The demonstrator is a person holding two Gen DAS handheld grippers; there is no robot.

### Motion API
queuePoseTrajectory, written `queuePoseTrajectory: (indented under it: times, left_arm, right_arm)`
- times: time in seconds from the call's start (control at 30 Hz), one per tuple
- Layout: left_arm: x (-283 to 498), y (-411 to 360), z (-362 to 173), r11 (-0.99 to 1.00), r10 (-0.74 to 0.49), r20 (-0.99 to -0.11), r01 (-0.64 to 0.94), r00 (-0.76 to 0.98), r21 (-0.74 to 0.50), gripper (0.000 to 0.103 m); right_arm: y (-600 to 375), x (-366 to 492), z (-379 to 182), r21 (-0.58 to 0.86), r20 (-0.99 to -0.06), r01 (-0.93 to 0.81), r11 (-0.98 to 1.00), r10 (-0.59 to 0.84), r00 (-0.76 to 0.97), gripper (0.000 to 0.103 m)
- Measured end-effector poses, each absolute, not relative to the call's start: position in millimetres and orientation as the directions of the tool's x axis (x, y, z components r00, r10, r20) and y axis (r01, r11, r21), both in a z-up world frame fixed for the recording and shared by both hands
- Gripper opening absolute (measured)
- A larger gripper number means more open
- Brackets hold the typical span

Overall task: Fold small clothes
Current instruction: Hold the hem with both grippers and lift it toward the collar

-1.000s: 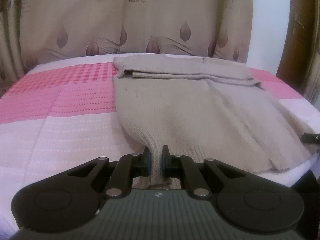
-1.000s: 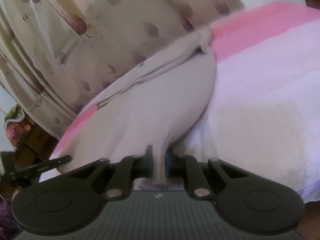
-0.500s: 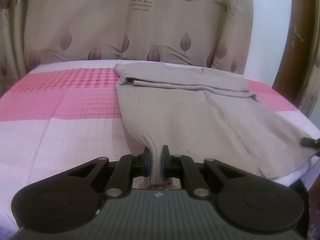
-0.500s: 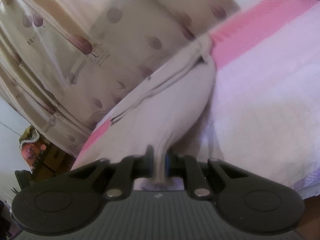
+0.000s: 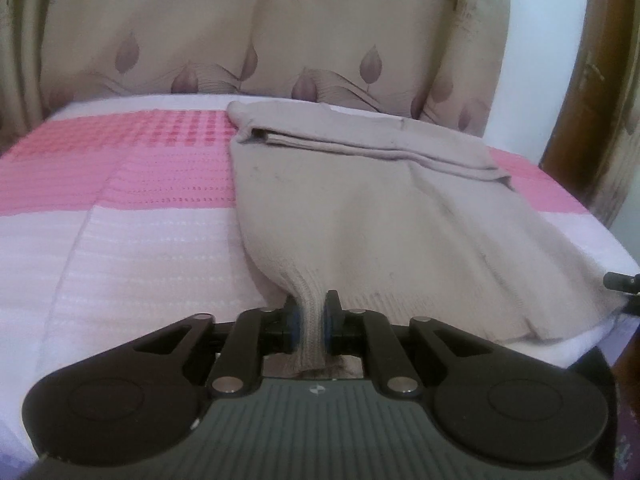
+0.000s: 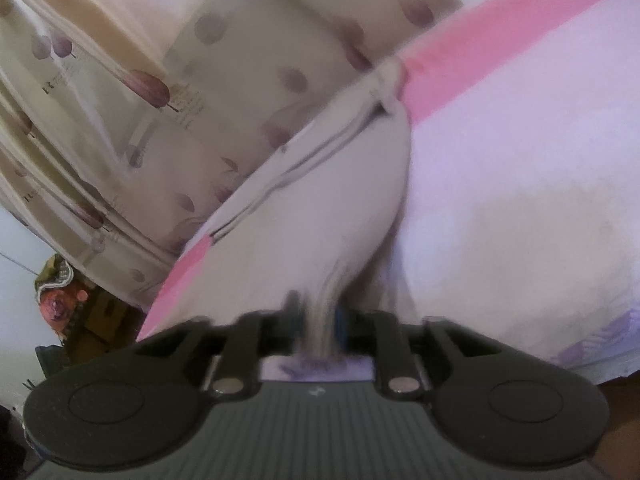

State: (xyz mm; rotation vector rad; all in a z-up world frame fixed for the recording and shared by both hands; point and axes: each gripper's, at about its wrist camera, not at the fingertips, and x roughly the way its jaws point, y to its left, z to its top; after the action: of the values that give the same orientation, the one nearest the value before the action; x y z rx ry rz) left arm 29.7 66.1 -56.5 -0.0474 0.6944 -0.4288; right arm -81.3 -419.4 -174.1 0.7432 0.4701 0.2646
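A beige knit garment (image 5: 360, 200) lies spread on the bed, its far end folded over into a band. My left gripper (image 5: 311, 326) pinches the ribbed hem at the near left corner. Its jaws are opening, and the gathered cloth still fills the gap between the pads. In the blurred right wrist view, my right gripper (image 6: 318, 320) is at the garment's (image 6: 328, 216) other near corner. Its jaws are opening and stand apart, with the bunched hem loose between them.
The bed has a pink and white cover (image 5: 120, 208) and a beige leaf-print curtain (image 5: 280, 40) hangs behind it. A wooden frame (image 5: 600, 80) stands at the right. A dark tip of the other tool (image 5: 620, 282) shows at the bed's right edge. Clutter (image 6: 60, 300) sits beside the bed.
Both grippers' jaws have parted: the right clearly, the left slightly. The hem remains between both pairs. Both views have tilted a little; the garment lies as before.
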Motion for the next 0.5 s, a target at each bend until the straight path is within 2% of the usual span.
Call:
queuePoseTrajectory:
  times: [0.03, 0.1, 0.13, 0.17, 0.2, 0.23, 0.27, 0.5]
  left_arm:
    - [31.5, 67.5, -58.4, 0.908, -0.409, -0.613, 0.366, 0.675, -0.203, 0.016]
    - [36.4, 69.4, -62.8, 0.906, -0.42, -0.621, 0.353, 0.662, -0.236, 0.025]
    - [38.2, 70.6, -65.2, 0.9, -0.433, -0.62, 0.351, 0.654, -0.258, 0.025]
    - [38.4, 71.5, -66.0, 0.898, -0.439, -0.613, 0.349, 0.657, -0.27, 0.025]
    - [39.2, 71.6, -65.9, 0.899, -0.437, -0.612, 0.345, 0.659, -0.271, 0.009]
    - [40.5, 72.6, -66.3, 0.898, -0.439, -0.614, 0.335, 0.656, -0.284, 0.01]
    - [40.9, 74.7, -66.3, 0.895, -0.446, -0.61, 0.324, 0.655, -0.306, 0.01]
    - [39.7, 77.6, -46.6, 0.878, -0.477, -0.548, 0.338, 0.688, -0.34, 0.01]
  right_arm:
    - [-419.5, -79.9, -175.9, 0.706, -0.317, -0.069, 0.705, 0.402, 0.859, 0.059]
    - [-416.4, -78.4, -176.4, 0.705, -0.305, -0.079, 0.704, 0.402, 0.863, 0.061]
    - [-413.6, -76.4, -174.9, 0.69, -0.315, -0.079, 0.72, 0.397, 0.862, 0.06]
    - [-410.2, -74.1, -173.5, 0.671, -0.324, -0.08, 0.737, 0.389, 0.862, 0.057]
    - [-409.1, -72.1, -174.1, 0.667, -0.332, -0.074, 0.741, 0.384, 0.862, 0.032]
    - [-408.8, -69.5, -176.1, 0.664, -0.341, -0.064, 0.745, 0.378, 0.86, 0.011]
    - [-408.4, -66.8, -179.3, 0.664, -0.359, -0.047, 0.746, 0.374, 0.855, 0.011]
    - [-413.0, -78.2, -166.2, 0.704, -0.23, -0.131, 0.698, 0.399, 0.888, 0.011]
